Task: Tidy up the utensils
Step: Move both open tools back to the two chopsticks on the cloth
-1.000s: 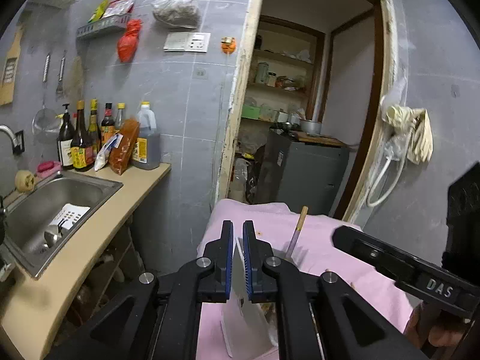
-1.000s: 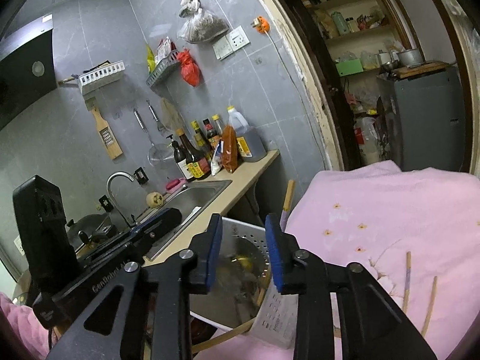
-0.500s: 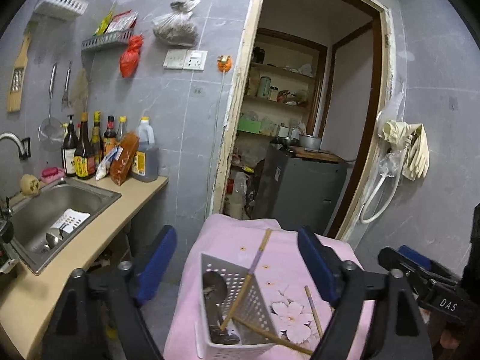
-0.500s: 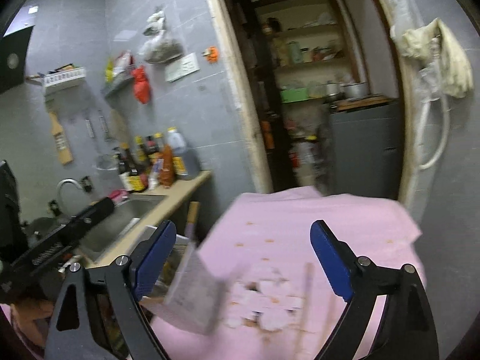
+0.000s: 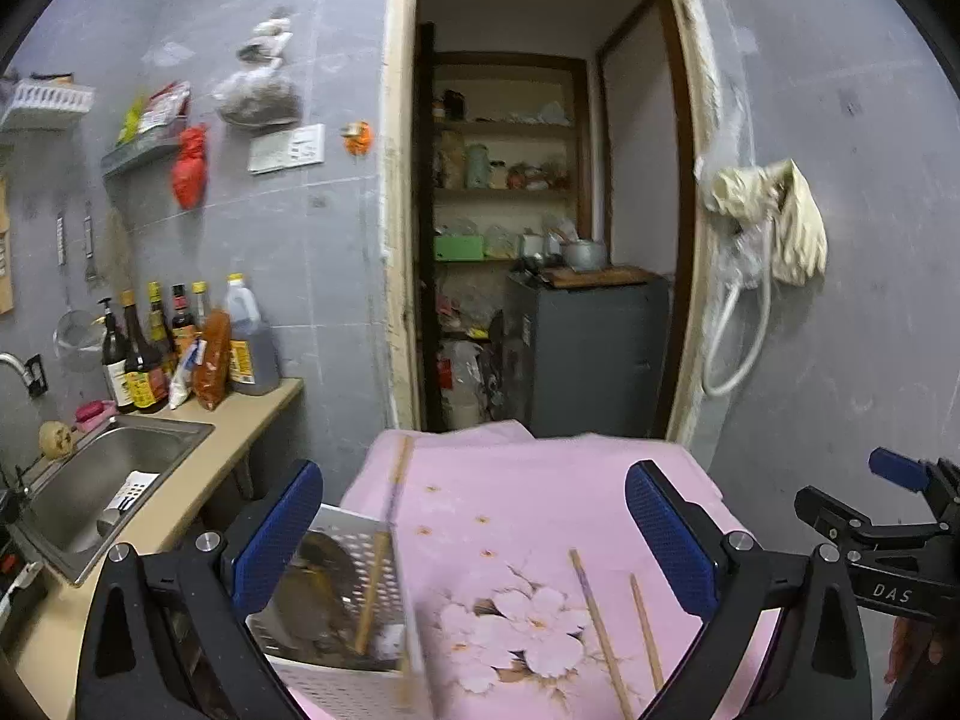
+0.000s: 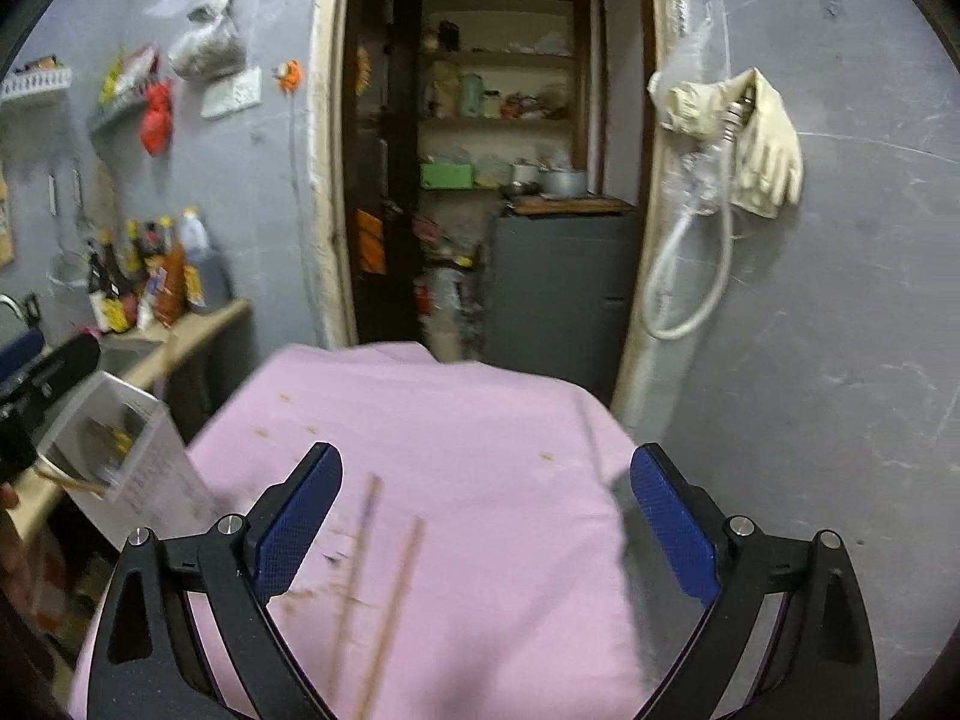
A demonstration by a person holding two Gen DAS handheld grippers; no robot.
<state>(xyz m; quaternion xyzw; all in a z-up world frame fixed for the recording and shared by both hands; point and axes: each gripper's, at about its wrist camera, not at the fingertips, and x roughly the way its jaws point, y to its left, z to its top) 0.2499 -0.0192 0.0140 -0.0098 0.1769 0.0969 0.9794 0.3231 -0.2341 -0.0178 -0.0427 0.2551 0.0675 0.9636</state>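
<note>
Dim, even indoor light with a cool grey-violet cast; no direct source is visible. Both fisheye views bow straight lines, such as the door frame (image 5: 396, 192), and darken to black at the corners. The right wrist view is motion-blurred, smearing the chopsticks (image 6: 384, 588) and basket (image 6: 120, 456); the left view is sharper, blurred only low down.

Left gripper (image 5: 474, 531) and right gripper (image 6: 486, 516) both angled slightly downward, jaws opening wide with nothing pressed between the blue pads (image 5: 279, 534), right gripper also visible at the left view's edge.
</note>
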